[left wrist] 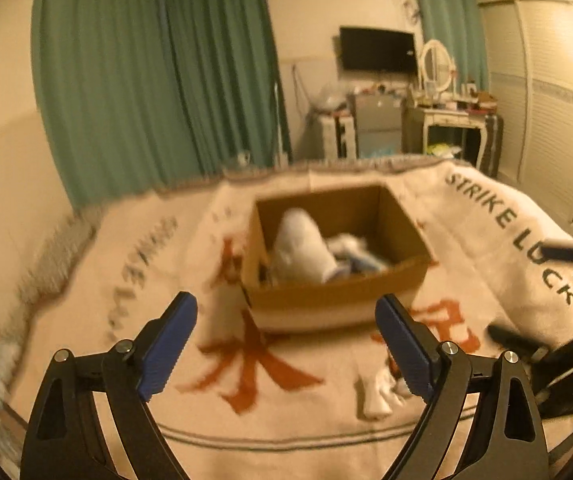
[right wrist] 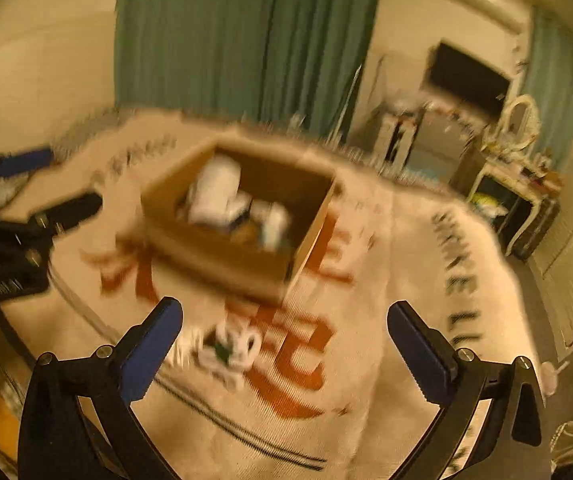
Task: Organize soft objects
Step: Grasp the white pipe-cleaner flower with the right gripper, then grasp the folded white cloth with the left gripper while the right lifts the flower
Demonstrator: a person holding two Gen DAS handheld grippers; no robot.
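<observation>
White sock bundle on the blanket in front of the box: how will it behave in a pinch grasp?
The white sock bundle looks crumpled and limp, so likely floppy, with loose ends trailing. Probably light; cloth should not slip on ribbed pads. A push would likely drag it across the blanket rather than roll. The right claw is open above it.

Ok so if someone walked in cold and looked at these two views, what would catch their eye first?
Probably the open cardboard box in the middle of the blanket, with pale soft items piled inside. Next, the big red characters printed on the blanket, and one small white soft item lying loose in front of the box, between the open right gripper's fingers.
</observation>
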